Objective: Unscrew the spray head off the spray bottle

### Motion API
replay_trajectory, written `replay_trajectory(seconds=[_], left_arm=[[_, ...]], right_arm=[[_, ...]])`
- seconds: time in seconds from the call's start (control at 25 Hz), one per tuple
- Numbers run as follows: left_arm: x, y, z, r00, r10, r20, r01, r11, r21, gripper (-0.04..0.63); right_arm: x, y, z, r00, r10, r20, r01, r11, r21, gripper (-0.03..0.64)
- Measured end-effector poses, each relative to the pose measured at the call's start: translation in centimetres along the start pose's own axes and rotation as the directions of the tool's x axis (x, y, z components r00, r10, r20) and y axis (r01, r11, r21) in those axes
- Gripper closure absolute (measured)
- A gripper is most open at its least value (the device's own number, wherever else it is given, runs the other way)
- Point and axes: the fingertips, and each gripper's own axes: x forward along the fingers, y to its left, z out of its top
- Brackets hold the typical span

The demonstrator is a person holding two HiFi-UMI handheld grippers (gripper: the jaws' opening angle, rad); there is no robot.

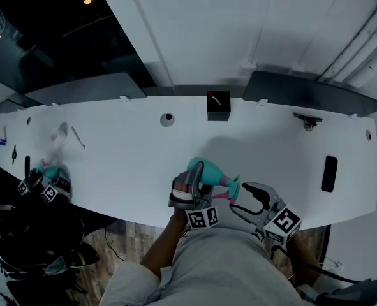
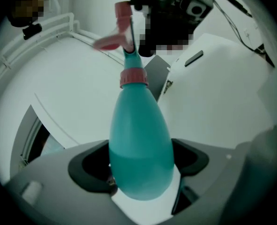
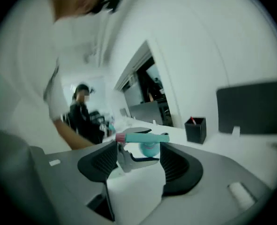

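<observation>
Spray bottle (image 2: pixel 140 139): light, slick, we judge.
Left gripper (image 2: pixel 139 165): fingers clamp its belly.
Right gripper (image 3: pixel 139 161): fingers wide; we'd pinch the spray head (image 3: pixel 145 138).

Blurred spray head (image 3: pixel 143 138), details unreadable

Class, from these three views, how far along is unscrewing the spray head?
Done: the left gripper clamps the spray bottle by its body. In hand: the right gripper has its jaws open around the spray head, not pressing it. Left: the head sits joined at the pink collar; twisting it off remains.
</observation>
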Motion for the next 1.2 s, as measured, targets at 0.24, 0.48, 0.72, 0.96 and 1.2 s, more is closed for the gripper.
replay_trajectory(seconds=[0.24,0.48,0.72,0.96,1.2], left_arm=[[0.0,0.3,-0.2,1.0,0.009,-0.003,-0.009,0.999,0.034,0.196],[-0.2,-0.7,0.9,1.0,-0.019,0.024,0.017,0.996,0.091,0.196],[-0.3,-1.6,0.5,0.999,-0.046,0.009,0.045,0.994,0.099,0.196],[0.0,-0.7,-1.7,0.997,-0.05,-0.05,0.05,0.999,-0.007,0.196],[-0.1,-0.3,-2.2,0.994,-0.082,-0.072,0.063,0.969,-0.241,0.196]], right_arm=[[-1.2,-2.6,1.1,0.97,0.02,0.244,-0.184,0.713,0.676,0.242],[2.2,-2.7,-1.7,0.993,-0.064,-0.097,0.085,0.97,0.228,0.244],[3.0,-2.4,-2.2,0.957,-0.178,-0.228,0.128,0.968,-0.215,0.488],[1.7,-1.7,-1.1,0.946,-0.234,-0.225,0.056,0.801,-0.596,0.489],[-0.3,-2.1,-0.4,0.968,-0.198,-0.157,0.06,0.783,-0.619,0.489]])
